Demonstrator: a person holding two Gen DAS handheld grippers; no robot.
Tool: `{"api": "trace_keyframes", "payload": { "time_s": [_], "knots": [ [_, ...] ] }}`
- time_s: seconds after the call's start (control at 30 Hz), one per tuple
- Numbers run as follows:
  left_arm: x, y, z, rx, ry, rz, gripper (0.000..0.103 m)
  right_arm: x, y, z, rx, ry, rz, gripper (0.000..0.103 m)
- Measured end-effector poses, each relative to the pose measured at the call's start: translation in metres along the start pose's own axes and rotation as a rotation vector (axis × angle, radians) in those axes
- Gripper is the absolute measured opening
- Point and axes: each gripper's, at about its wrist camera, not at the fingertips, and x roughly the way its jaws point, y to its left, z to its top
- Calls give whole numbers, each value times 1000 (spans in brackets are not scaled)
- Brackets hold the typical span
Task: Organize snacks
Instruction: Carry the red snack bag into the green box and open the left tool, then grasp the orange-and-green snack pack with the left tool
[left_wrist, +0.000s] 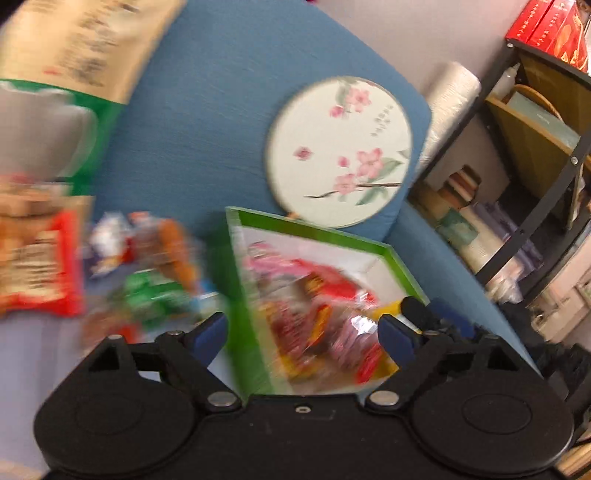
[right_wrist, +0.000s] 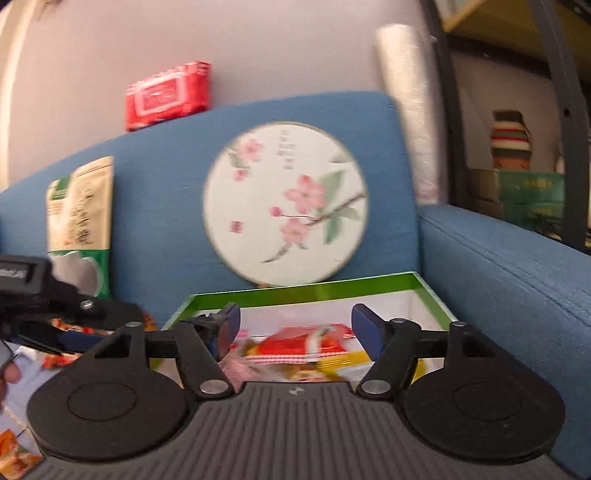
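Observation:
A green-rimmed box (left_wrist: 317, 230) lies on the blue sofa seat and holds several snack packets (left_wrist: 314, 295); it also shows in the right wrist view (right_wrist: 306, 291), with a red packet (right_wrist: 303, 341) inside. My left gripper (left_wrist: 301, 332) is open and empty over the box's left wall. Loose snacks (left_wrist: 147, 266) lie to its left, blurred. My right gripper (right_wrist: 295, 328) is open and empty just above the box. The left gripper (right_wrist: 66, 332) shows at the left edge of the right wrist view.
A round floral fan (left_wrist: 340, 151) leans on the sofa back (right_wrist: 166, 147). A tall beige and green pouch (right_wrist: 81, 214) stands to the left. A red wipes pack (right_wrist: 168, 96) sits on the sofa top. The sofa arm (right_wrist: 509, 266) and a dark shelf (left_wrist: 535, 155) are on the right.

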Motion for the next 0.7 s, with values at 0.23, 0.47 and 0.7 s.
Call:
{"api": "trace_keyframes", "payload": {
  "time_s": [0.23, 0.47, 0.7],
  "knots": [
    [-84, 33, -37, -49, 15, 142, 103, -17, 55, -7, 41, 71, 270, 103],
    [-99, 67, -84, -160, 92, 95, 103, -16, 105, -42, 18, 338, 497, 103],
    [-107, 93, -97, -177, 77, 0, 103, -25, 111, -67, 104, 440, 509, 103]
  ]
}}
